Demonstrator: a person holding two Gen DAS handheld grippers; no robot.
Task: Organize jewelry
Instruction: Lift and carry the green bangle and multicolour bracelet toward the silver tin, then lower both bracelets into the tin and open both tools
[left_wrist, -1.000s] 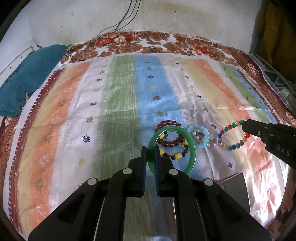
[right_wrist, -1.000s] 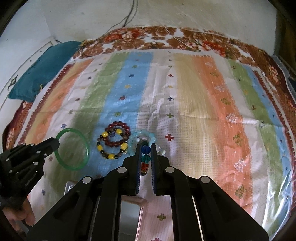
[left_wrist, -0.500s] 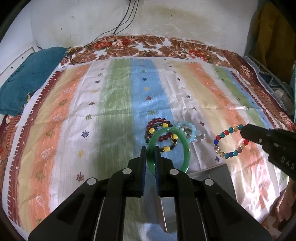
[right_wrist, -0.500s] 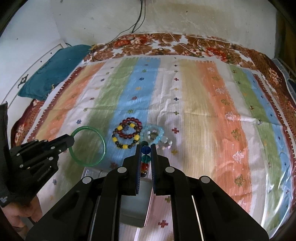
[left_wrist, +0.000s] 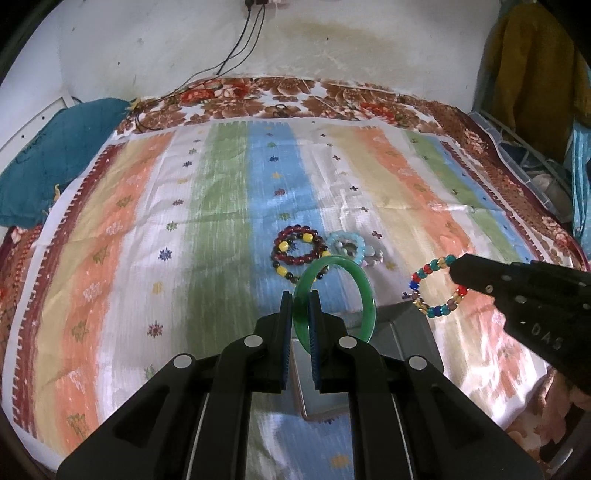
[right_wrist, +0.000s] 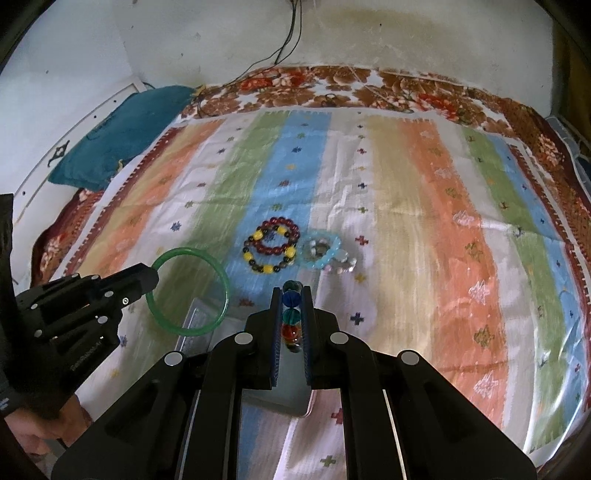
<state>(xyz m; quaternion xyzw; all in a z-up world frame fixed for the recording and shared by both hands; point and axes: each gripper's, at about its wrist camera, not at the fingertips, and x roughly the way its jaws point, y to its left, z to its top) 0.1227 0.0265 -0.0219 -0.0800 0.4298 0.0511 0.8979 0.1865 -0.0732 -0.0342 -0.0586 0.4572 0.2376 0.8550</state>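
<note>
My left gripper (left_wrist: 300, 300) is shut on a green bangle (left_wrist: 364, 286), held upright above a grey metal box (left_wrist: 410, 328); the bangle also shows in the right wrist view (right_wrist: 221, 284). My right gripper (right_wrist: 291, 295) is shut on a multicoloured bead bracelet (right_wrist: 290, 317), seen as a hanging ring in the left wrist view (left_wrist: 424, 277). On the striped cloth lie a dark red and yellow bead bracelet (right_wrist: 273, 245) and a light blue bead bracelet (right_wrist: 321, 251).
The grey box (right_wrist: 199, 317) sits on the cloth under both grippers. A teal cushion (left_wrist: 55, 155) lies at the far left. Cables (left_wrist: 243, 37) hang down the back wall. A crate with clutter (left_wrist: 535, 173) stands at the right edge.
Both grippers have lifted and pulled back with their bracelets, from beside the bracelets lying on the cloth to above the grey box. More of the box and wall shows.
</note>
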